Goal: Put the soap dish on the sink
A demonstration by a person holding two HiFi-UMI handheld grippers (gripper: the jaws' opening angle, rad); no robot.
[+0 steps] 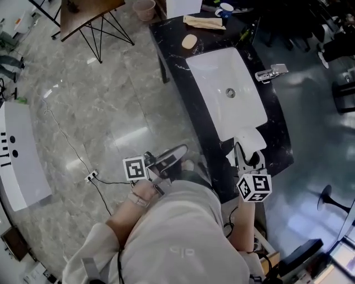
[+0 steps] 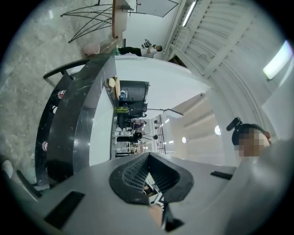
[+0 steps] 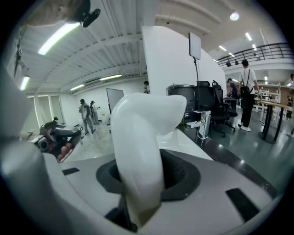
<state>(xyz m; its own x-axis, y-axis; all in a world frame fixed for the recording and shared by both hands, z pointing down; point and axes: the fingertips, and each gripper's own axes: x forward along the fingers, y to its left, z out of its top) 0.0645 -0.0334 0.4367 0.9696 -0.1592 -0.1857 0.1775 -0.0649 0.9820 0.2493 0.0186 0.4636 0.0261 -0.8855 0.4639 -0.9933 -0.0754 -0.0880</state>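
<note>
Clamping the soap dish point(image 1: 250, 141), the right gripper point(image 1: 246, 157) has its jaws pressed against the dish's lower end, so that the white, curved piece stands up between them and fills the middle of the right gripper view. Seen from the head view, the dish hangs at the near end of the sink point(image 1: 222, 72), the end closest to the person, overlapping the basin's near rim. Whether it touches the rim cannot be told.

The left gripper point(image 1: 173, 155) is off to the left of the sink, beyond the counter's point(image 1: 275, 128) long edge and over the floor. Its jaws are together at the tips, with nothing between them.

The sink is a white basin set in a black counter, with a drain point(image 1: 230, 92) near its middle. A chrome tap point(image 1: 270, 72) sits just beside the sink's right side. Beyond the sink's far end lies an oval bar of soap point(image 1: 189, 41), and farther from the sink a folded cloth point(image 1: 204, 22) and a cup point(image 1: 224, 9) rest on the same counter.
</note>
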